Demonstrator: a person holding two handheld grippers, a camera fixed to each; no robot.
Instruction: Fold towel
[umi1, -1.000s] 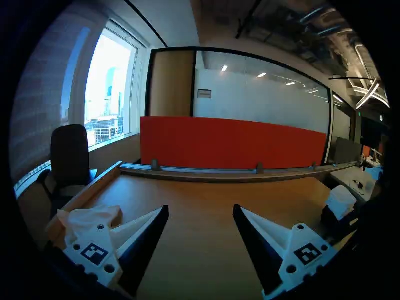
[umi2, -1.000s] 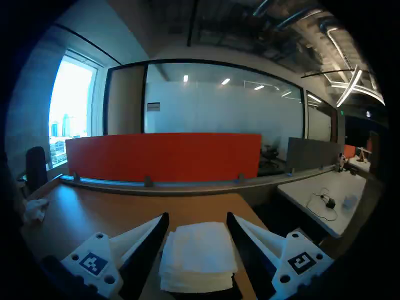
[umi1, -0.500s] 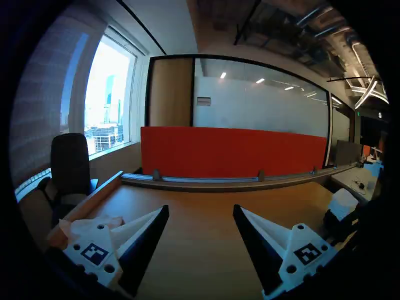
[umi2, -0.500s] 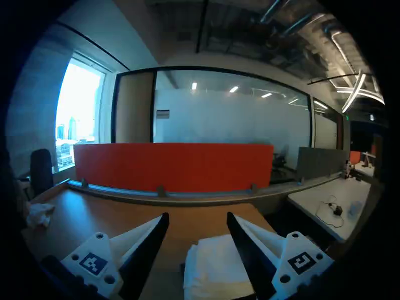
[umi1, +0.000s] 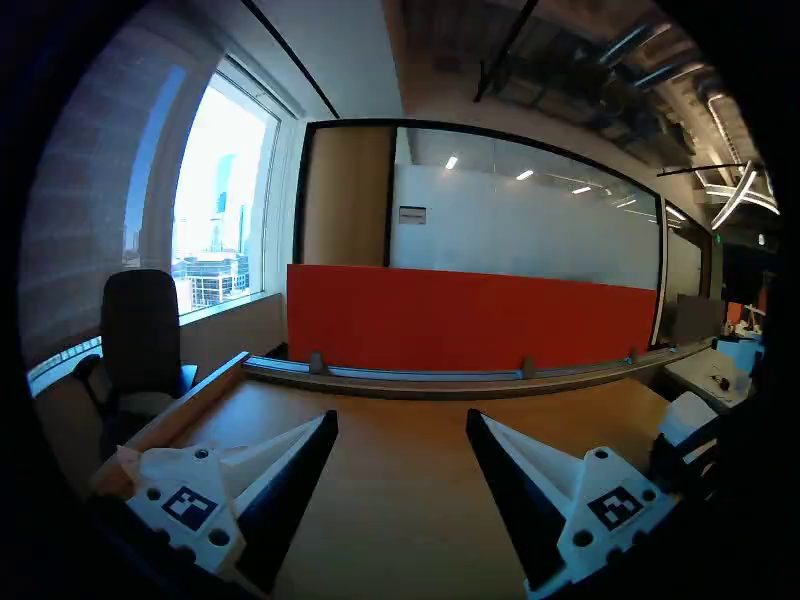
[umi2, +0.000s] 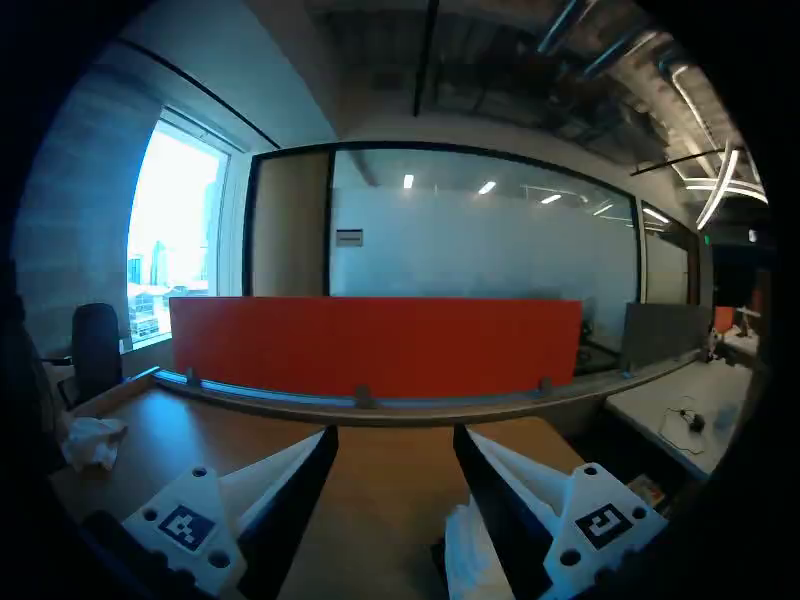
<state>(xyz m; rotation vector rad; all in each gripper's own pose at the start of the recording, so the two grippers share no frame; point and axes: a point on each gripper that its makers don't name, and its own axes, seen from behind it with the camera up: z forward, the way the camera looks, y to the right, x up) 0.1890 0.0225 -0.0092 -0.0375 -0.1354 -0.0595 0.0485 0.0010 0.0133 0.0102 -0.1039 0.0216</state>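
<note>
1. Left gripper view: left gripper has its fingers spread apart, nothing between them, held level over the wooden desk.
2. The crumpled towel lies at the desk's left edge, partly hidden behind the gripper's own left finger.
3. Right gripper view: right gripper is likewise spread and empty. A stack of folded towels sits low in the view, just beside its right-hand finger; whether it touches the finger I cannot tell.
4. The same view places the crumpled towel far to the left on the desk, well apart from this gripper.
5. Judgement: the step in hand looks like reaching for the crumpled towel, the stack being finished work.
6. To do it well: swing both grippers left and tip them down so the cloth sits centred between the fingers before closing.
7. Pinch an edge or corner, not the bunched middle, so the cloth can be drawn flat.
8. Pull it inward first; it lies close to the desk's edge and could slide off.
9. Keep the right gripper clear of the stack when turning.
</note>
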